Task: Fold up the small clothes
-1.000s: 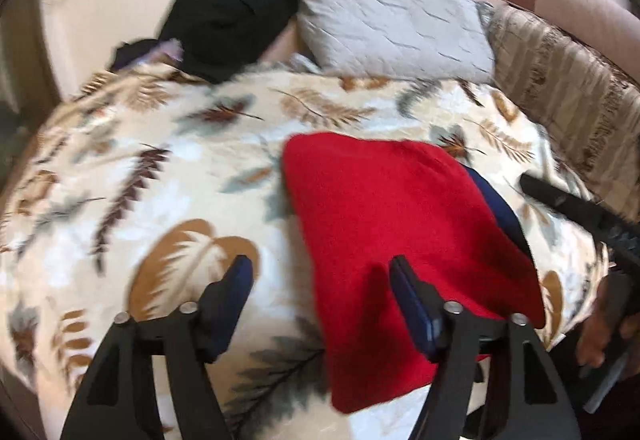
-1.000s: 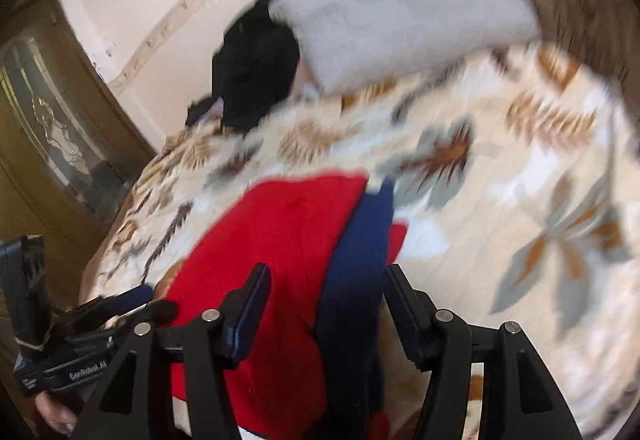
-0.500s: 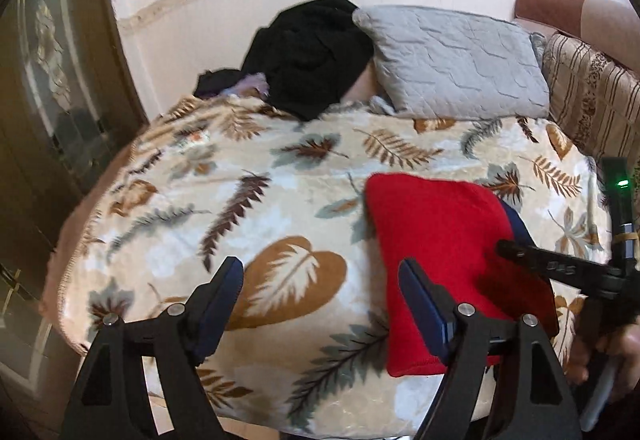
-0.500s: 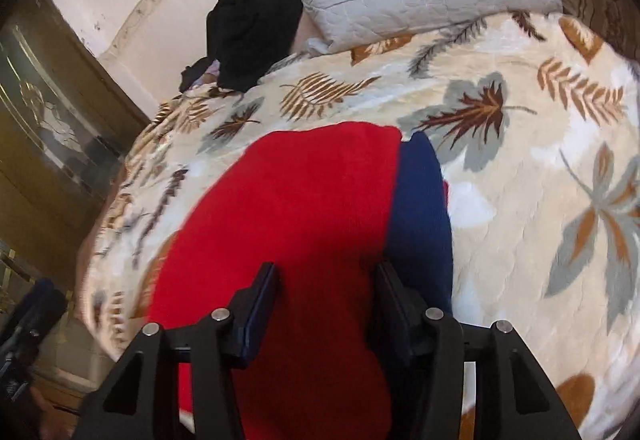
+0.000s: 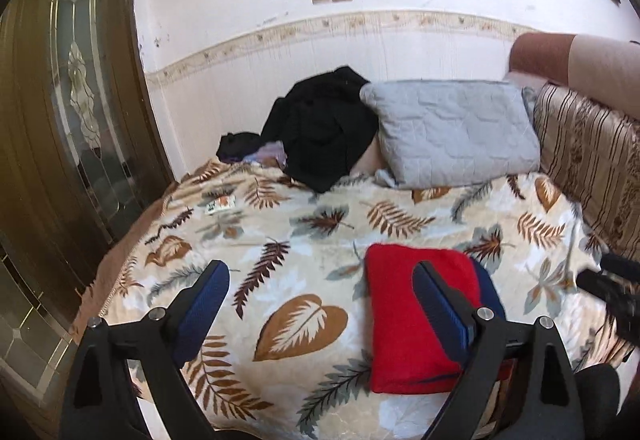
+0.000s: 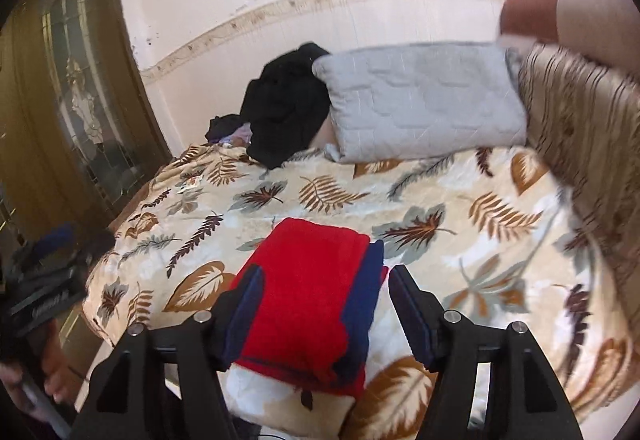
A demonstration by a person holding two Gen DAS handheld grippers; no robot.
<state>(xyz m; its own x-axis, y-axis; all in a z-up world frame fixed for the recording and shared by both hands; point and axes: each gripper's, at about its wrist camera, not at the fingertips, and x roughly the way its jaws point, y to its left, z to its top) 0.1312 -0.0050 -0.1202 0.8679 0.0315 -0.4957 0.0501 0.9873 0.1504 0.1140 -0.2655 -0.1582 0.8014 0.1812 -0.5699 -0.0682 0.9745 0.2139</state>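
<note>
A folded red garment with a navy blue edge [image 5: 416, 316] lies near the front edge of the leaf-patterned bedspread [image 5: 304, 240]; it also shows in the right wrist view [image 6: 312, 300]. My left gripper [image 5: 320, 304] is open and empty, held above the bedspread to the garment's left. My right gripper [image 6: 326, 304] is open and empty, held back from and above the garment. The right gripper's body shows at the right edge of the left wrist view [image 5: 608, 288].
A black heap of clothes [image 5: 324, 128] and a grey pillow [image 5: 452, 132] lie at the back against the wall. A striped cushion [image 5: 588, 160] stands at the right. A wooden door with glass [image 5: 60, 120] is at the left.
Both grippers have pulled back and up from the folded red garment, which stays on the bedspread. The right gripper's jaws have spread wider than half a second ago.
</note>
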